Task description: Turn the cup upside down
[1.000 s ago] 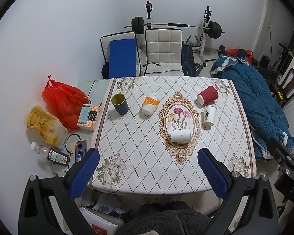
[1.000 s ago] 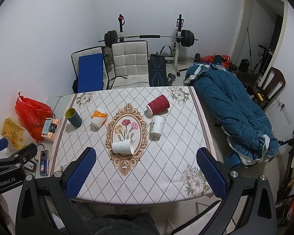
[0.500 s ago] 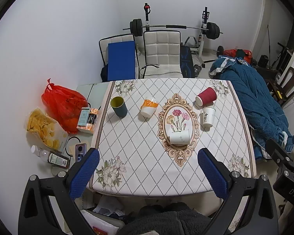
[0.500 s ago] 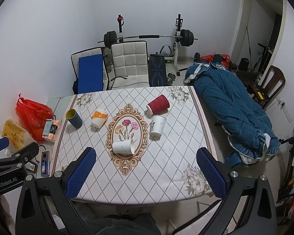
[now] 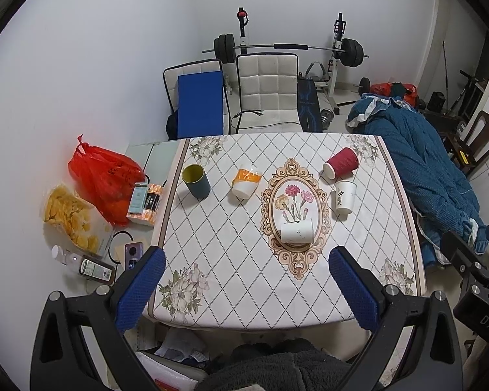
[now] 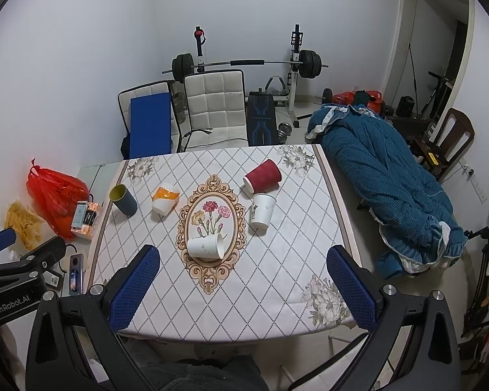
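Observation:
Several cups sit on the patterned table (image 5: 231, 260). A dark blue cup (image 5: 196, 181) with a yellow inside stands upright at the left. An orange-and-white cup (image 5: 245, 183) is beside it. A red paper cup (image 5: 341, 163) lies on its side. A white printed cup (image 5: 345, 196) stands near it. A white cup (image 5: 296, 232) lies on its side on the flower medallion; it also shows in the right wrist view (image 6: 206, 246). My left gripper (image 5: 244, 290) and right gripper (image 6: 241, 290) are both open and empty, held above the table's near edge.
A red bag (image 5: 102, 176), snack packets (image 5: 71, 221) and small boxes (image 5: 145, 199) lie on the floor to the left. Two chairs (image 5: 267, 94) and a barbell rack (image 5: 290, 47) stand behind the table. A blue quilt (image 5: 420, 169) lies to the right.
Both grippers have drawn back and up a little, so the table looks slightly smaller. The cups have not moved and both grippers stay open.

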`<state>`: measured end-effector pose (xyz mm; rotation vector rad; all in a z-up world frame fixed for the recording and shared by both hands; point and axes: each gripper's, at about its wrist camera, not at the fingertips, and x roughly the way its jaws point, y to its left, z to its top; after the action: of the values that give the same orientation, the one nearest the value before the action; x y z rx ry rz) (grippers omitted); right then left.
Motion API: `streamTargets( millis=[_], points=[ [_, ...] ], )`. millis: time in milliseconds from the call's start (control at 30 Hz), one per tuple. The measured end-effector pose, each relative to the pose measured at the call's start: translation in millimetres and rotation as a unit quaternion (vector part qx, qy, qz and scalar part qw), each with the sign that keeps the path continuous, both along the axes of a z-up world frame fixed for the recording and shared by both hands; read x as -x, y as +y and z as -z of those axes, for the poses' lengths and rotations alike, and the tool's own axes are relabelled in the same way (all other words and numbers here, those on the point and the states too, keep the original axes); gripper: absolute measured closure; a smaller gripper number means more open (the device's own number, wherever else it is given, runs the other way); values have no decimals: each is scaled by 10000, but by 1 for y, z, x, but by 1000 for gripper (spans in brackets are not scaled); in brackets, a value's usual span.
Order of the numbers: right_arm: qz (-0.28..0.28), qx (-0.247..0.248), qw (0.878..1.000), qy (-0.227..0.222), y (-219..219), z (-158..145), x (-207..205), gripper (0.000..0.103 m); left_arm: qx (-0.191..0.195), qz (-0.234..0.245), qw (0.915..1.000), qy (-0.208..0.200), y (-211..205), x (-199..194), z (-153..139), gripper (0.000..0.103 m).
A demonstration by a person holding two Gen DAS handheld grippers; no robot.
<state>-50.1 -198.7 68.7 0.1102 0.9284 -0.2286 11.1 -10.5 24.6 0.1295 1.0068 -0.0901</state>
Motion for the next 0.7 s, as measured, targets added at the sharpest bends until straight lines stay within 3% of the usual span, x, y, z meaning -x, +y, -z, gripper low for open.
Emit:
streamTargets(
  millis=[700],
  points=[
    [6,-66,10000,-9,0,-7,-7,0,16,20,10000,-23,-6,-1,-1,0]
  ],
)
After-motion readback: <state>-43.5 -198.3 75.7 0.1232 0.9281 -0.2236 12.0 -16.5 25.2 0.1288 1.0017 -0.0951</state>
